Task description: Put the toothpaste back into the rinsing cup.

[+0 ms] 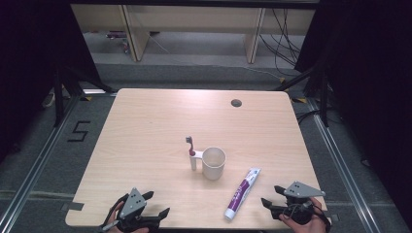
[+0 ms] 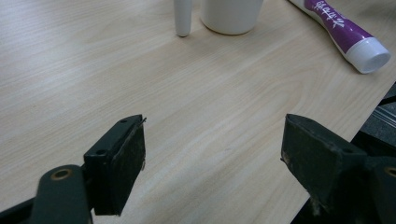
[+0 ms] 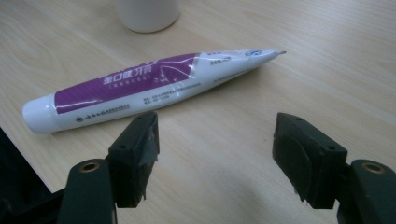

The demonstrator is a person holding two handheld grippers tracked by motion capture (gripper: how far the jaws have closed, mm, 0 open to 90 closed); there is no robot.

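Note:
A white and purple toothpaste tube (image 1: 241,192) lies near the table's front edge, its cap toward me. Left of its far end stands a white cup (image 1: 214,162), with a toothbrush (image 1: 192,153) upright beside it. My right gripper (image 1: 270,195) sits just right of the tube, open with nothing between its fingers. In the right gripper view the tube (image 3: 140,88) lies across the table ahead of the jaws of my right gripper (image 3: 215,135). My left gripper (image 1: 158,204) is at the front left, open and empty. The left gripper view has my left gripper (image 2: 212,135) over bare wood, with the cup (image 2: 231,16) and the tube (image 2: 343,35) beyond it.
The wooden table (image 1: 145,126) has a round cable hole (image 1: 236,103) near its far edge. Dark floor and rails surround the table, with wooden furniture legs and cables behind it.

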